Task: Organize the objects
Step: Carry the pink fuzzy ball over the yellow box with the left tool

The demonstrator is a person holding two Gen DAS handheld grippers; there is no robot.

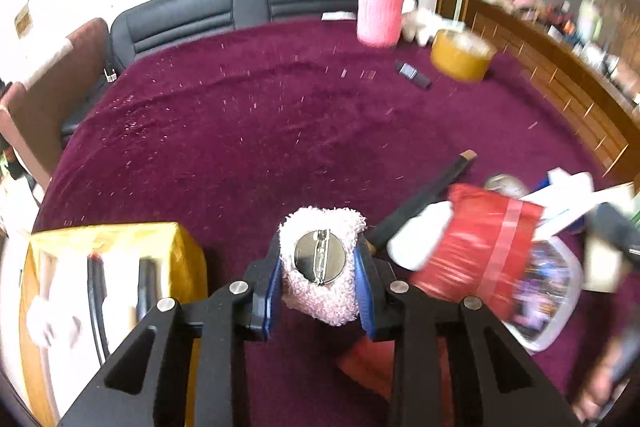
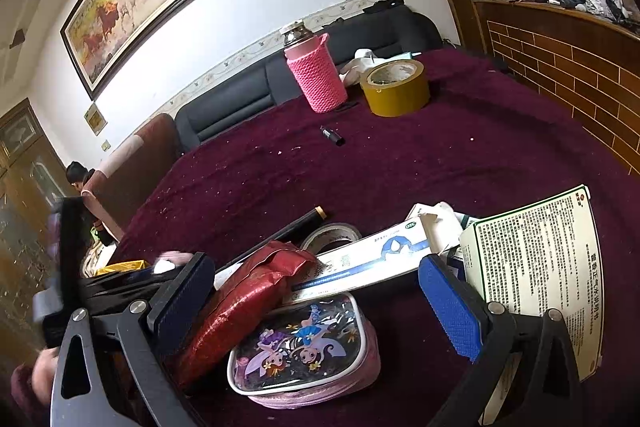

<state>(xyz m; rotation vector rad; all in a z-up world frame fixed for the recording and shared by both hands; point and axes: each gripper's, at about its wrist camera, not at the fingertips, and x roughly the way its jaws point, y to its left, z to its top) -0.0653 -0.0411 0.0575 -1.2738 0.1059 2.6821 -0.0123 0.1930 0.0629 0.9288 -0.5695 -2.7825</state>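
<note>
While my left gripper [image 1: 320, 269] is clamping a pink fluffy brooch [image 1: 320, 267] between its blue pads [image 1: 273, 279], pin-back disc facing the camera, I am holding it above the maroon cloth [image 1: 240, 131], near the front edge. To its left a gold-lined box [image 1: 120, 247] is sitting with white and dark items inside. To its right a red pouch [image 1: 476, 251] is lying blurred over a cartoon case [image 1: 548, 287], with a black stick [image 1: 424, 199] slanting behind them.

My right gripper [image 2: 320, 303] is standing wide, nothing between its pads [image 2: 452, 311], and hovering over the clutter: the red pouch [image 2: 248, 303] is leaning on the cartoon case [image 2: 304, 347], a long white carton [image 2: 360, 263] is resting across them, a tape ring [image 2: 332, 233] is lying behind, and a printed leaflet [image 2: 536, 267] is lying just right of the right pad.

Farther back, a pink knitted flask [image 2: 316, 75] and a yellow tape roll [image 2: 396, 87] are standing close together, with a small dark tube [image 2: 332, 135] lying alone on the cloth in front of them
</note>
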